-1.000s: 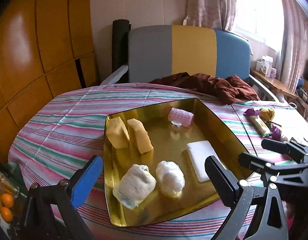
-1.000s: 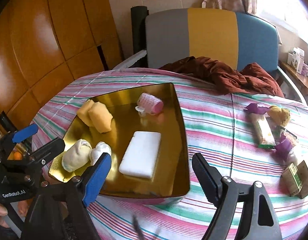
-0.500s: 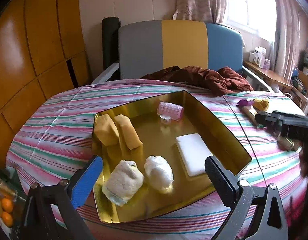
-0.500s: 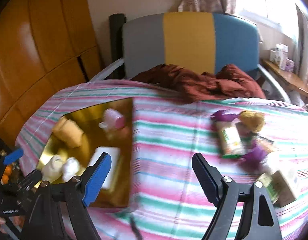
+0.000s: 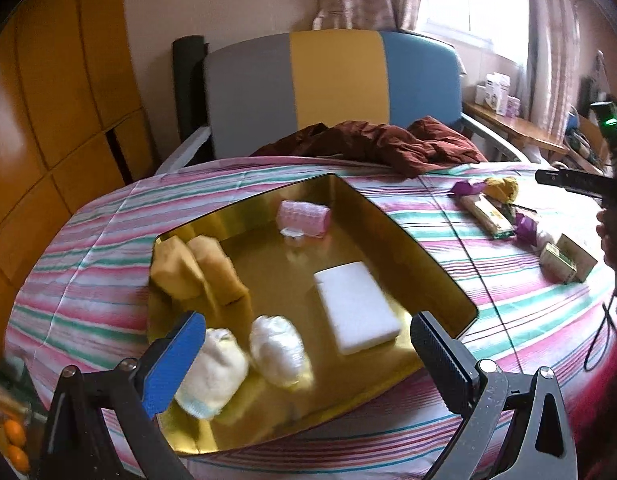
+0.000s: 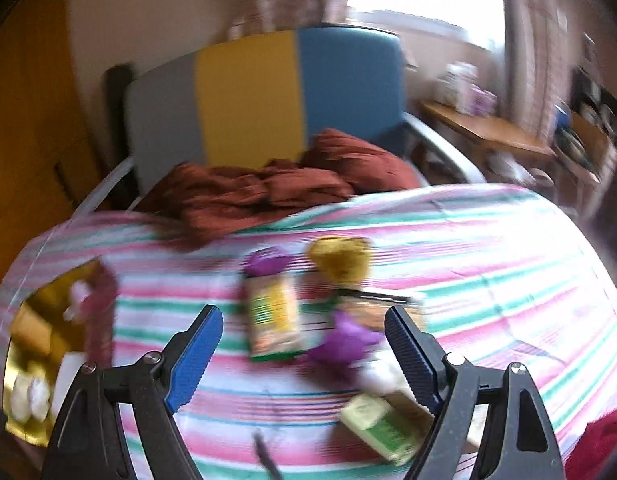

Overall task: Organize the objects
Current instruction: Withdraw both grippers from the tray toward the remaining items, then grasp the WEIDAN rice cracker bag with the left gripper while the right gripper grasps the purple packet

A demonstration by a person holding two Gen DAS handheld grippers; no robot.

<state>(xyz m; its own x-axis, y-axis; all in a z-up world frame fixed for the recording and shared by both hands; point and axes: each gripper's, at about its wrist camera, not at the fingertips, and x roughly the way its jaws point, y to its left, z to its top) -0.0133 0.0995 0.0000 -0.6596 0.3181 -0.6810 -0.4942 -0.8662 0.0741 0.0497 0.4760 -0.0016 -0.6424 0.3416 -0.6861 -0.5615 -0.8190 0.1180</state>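
Observation:
A gold tray on the striped tablecloth holds two yellow sponges, a pink roller, a white block and two white rolled cloths. My left gripper hangs open over the tray's near edge with nothing between its pads. My right gripper is open above a loose cluster to the right of the tray. That cluster is a green-yellow packet, purple wrappers, a yellow ball and a green box. The right wrist view is blurred.
A maroon cloth lies at the table's far edge in front of a grey, yellow and blue chair. Wooden cabinets stand at the left. A side table with small boxes is at the right. A black cable hangs over the table's right edge.
My right gripper has swung right, from over the tray to over the loose packets, and stays open. My left gripper has shifted a little along the tray's near edge.

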